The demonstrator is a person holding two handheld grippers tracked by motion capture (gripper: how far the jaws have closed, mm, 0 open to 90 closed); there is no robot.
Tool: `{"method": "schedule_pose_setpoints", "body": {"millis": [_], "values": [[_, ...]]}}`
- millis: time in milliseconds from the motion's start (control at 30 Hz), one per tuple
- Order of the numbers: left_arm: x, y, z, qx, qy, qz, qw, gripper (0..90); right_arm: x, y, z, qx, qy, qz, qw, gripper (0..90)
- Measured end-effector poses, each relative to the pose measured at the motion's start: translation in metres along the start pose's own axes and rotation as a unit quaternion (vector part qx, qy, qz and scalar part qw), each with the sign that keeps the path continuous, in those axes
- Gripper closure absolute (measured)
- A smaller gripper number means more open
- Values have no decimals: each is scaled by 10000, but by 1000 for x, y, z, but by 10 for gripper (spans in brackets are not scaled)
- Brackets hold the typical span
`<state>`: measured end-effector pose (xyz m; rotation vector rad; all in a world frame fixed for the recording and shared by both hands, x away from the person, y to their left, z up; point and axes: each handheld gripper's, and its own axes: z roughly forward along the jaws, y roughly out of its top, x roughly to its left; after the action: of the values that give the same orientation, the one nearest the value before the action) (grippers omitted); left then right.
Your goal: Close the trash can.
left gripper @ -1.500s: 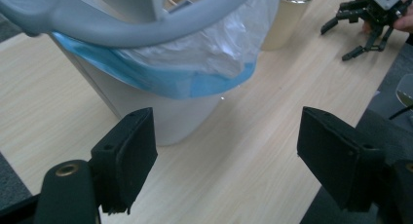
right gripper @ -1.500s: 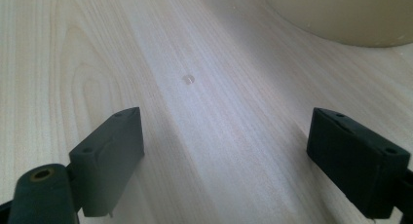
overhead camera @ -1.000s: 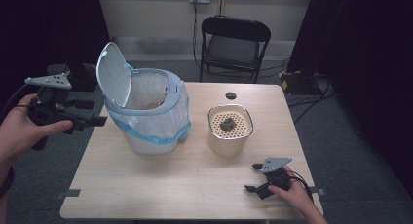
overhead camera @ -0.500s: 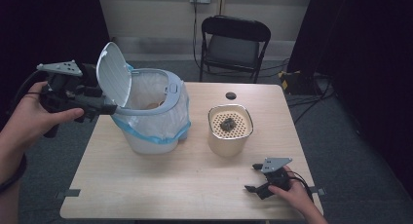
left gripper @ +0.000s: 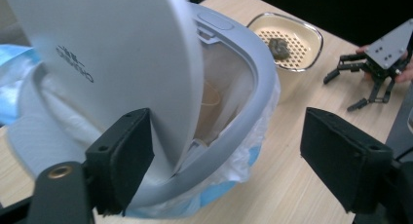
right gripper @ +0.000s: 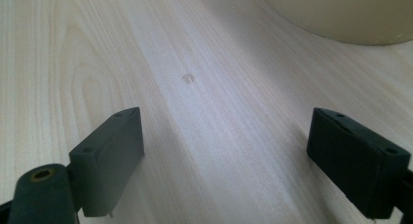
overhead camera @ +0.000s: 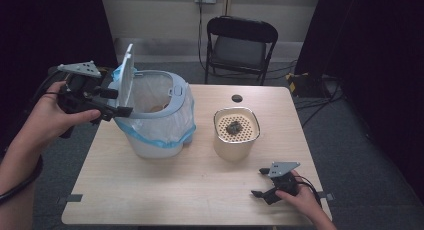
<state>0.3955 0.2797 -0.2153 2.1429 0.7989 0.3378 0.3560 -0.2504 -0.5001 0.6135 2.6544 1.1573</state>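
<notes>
Left tongs [overhead camera: 120,102] level, agape astride raised bin lid [overhead camera: 127,75].

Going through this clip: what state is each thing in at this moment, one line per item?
Bin lid: raised, standing upright.
Trash bin: open, lined with a bag, on the table.
Cream container: open on top, dark lump resting on its perforated insert.
Left gripper: open, jaws either side of the lid's edge, not pressing it.
Right gripper: open, nothing between its jaws, low over the table.
Folding chair: unfolded, behind the table.
</notes>
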Motion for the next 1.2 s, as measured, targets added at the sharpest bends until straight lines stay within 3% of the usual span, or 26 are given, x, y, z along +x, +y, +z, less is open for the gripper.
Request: {"method": "schedule_pose_setpoints", "body": {"millis": [400,700,900,1200], "values": [[-5,8,14,168,-101,155,9997,292,0,0,0,-1,1,0,10000,128],[-5,10,15,166,-301,160,9993,467,0,0,0,-4,2,-8,10000,127],[-1,10,14,127,-268,-49,9995,617,0,0,0,-4,3,-8,10000,127],[4,10,18,102,-85,-282,9995,710,0,0,0,-5,3,-8,10000,127]]}}
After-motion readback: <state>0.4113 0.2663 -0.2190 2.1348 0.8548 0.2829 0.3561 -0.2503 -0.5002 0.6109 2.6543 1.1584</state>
